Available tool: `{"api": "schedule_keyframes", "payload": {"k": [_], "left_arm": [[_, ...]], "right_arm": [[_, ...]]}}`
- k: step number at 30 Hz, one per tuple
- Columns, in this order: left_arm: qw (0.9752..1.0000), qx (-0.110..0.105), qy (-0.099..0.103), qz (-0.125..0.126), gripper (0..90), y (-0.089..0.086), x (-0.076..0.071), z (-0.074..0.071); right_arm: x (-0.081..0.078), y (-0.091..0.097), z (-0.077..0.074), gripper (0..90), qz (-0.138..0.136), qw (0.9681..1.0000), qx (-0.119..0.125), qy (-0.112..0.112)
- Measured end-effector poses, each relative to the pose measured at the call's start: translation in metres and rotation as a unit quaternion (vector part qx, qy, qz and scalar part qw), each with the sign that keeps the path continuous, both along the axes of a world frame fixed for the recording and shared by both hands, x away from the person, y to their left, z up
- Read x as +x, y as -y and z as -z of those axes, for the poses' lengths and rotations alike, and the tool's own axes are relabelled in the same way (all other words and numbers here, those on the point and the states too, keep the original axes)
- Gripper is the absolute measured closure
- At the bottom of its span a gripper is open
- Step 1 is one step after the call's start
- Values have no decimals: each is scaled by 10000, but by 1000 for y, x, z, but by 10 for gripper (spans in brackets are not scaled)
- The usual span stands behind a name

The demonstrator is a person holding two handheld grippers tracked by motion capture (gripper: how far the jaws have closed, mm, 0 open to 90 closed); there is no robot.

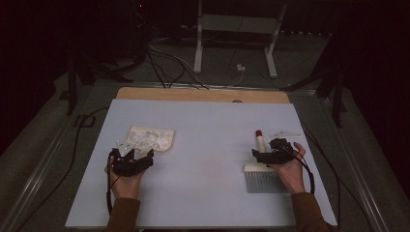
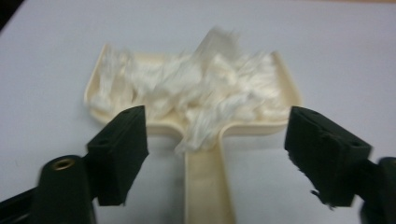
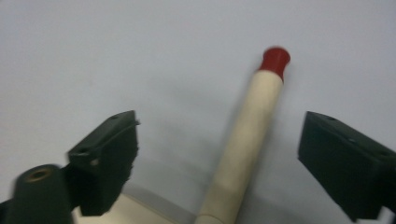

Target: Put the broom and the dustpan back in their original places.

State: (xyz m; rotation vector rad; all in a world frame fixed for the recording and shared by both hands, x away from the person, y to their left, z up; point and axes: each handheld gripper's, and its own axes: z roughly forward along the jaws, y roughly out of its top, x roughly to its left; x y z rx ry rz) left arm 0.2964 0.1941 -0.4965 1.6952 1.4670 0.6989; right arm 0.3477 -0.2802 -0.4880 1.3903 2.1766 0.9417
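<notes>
A cream dustpan (image 1: 152,137) lies on the pale table (image 1: 208,193) at the left, heaped with white shreds (image 2: 201,88). Its handle (image 2: 205,186) runs back between the jaws of my left gripper (image 1: 133,153), which is open, the pads clear of the handle on both sides. At the right lies a brush (image 1: 261,181) with grey bristles, a cream handle (image 3: 247,130) and a red tip (image 3: 275,58). My right gripper (image 1: 268,153) stands open over that handle, and neither pad touches it.
A wooden strip (image 1: 203,94) borders the table's far edge. Beyond it, cables (image 1: 164,63) trail over the floor and a white stand (image 1: 198,48) rises. Dark frames stand at both sides. A small pale scrap (image 1: 285,134) lies just beyond the right gripper.
</notes>
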Motion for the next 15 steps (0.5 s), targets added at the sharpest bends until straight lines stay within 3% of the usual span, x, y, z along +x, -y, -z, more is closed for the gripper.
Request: {"api": "schedule_keyframes", "payload": {"k": [4, 7, 11, 15], "left_arm": [[9994, -48, 243, 255, 153, 1, -5, -14], [9982, -30, 378, 458, 102, 2, -8, -24], [9963, -12, 446, 734, 19, 4, -11, -33], [9951, -59, 432, 884, 4, 1, -14, -38]], "right_arm": [[-7, -3, -9, 17, -112, 9997, -47, 212], [-14, -2, -15, 6, -213, 9992, 47, 336], [-25, 0, -19, 0, -267, 9978, 233, 561], [-34, 4, -20, 0, -269, 9954, 489, 775]]}}
